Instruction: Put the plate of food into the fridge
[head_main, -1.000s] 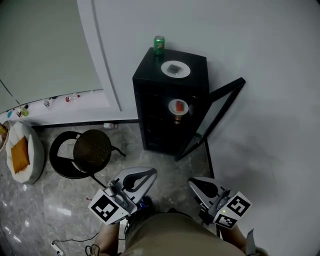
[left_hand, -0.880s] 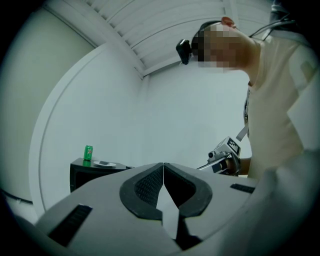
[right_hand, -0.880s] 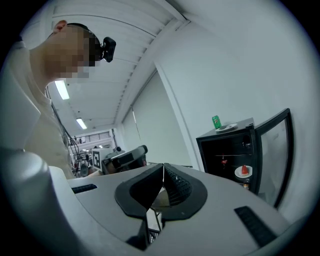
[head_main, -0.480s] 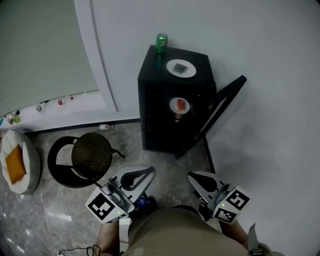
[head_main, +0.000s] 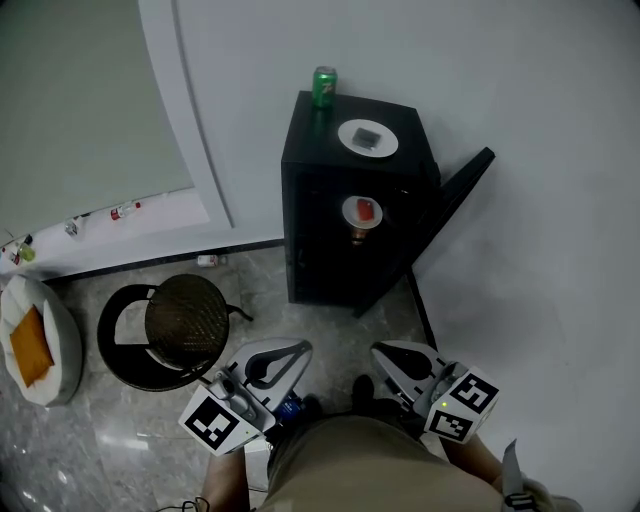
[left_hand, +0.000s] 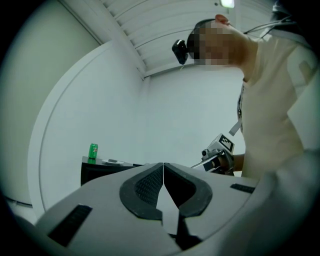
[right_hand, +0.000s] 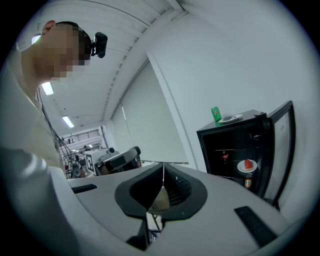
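The left gripper (head_main: 275, 362) has its jaws pressed together with nothing between them. The right gripper (head_main: 392, 358) is the same, closed and empty. Both are held low in front of the person's waist, side by side and a little apart, with their tips aimed at the fridge (head_main: 335, 250). The left one lies about level and the right one dips slightly.

The black fridge stands ahead of both claws and well apart from them, its door (head_main: 448, 222) swung open on the right gripper's side. Inside, on an upper shelf, a white plate (head_main: 361, 211) carries a red piece of food, with a small bottle (head_main: 357, 238) just below it. On the fridge's top, further from the claws, lies a second plate (head_main: 368, 138) with a dark piece on it. A green can (head_main: 322, 87) stands beyond that plate at the back corner. Near the left gripper, on its outer side, is a round stool (head_main: 185, 312).

One plate of food already sits in the fridge. So either the job is finished or the second plate is the one yet to go in; I cannot tell which. If the latter, the next move calls for stepping closer, opening a claw and gripping that plate by its rim. The plate would need to be kept flat and slid through the doorway onto a free shelf, without knocking the can or the white plate.
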